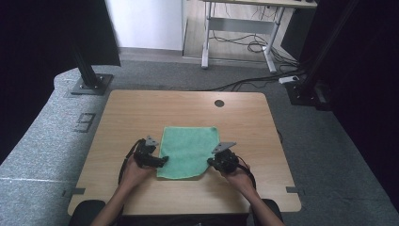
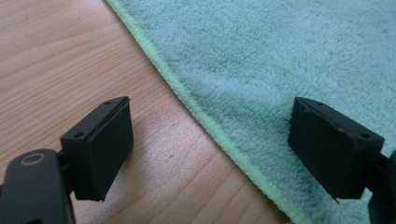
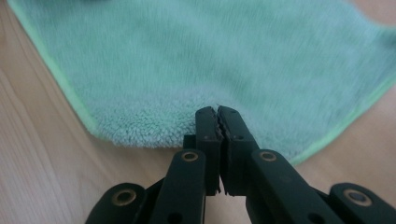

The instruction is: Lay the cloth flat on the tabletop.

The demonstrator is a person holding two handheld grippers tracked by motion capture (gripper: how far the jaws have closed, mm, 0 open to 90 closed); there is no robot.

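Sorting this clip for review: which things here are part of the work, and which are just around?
In the work:
- green cloth, flat on the table
- left gripper, open across the cloth's edge
- right gripper, shut at the cloth's near edge

Just around:
- desk frame behind
- cables on the floor

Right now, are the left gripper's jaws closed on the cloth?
No, the left gripper stands open, one jaw over the bare table and the other over the cloth, straddling its edge.

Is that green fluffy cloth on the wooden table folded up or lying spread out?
Mostly spread: the green fluffy cloth lies flat on the wooden table, but its near right corner looks turned in or lifted beside the right hand-held gripper.
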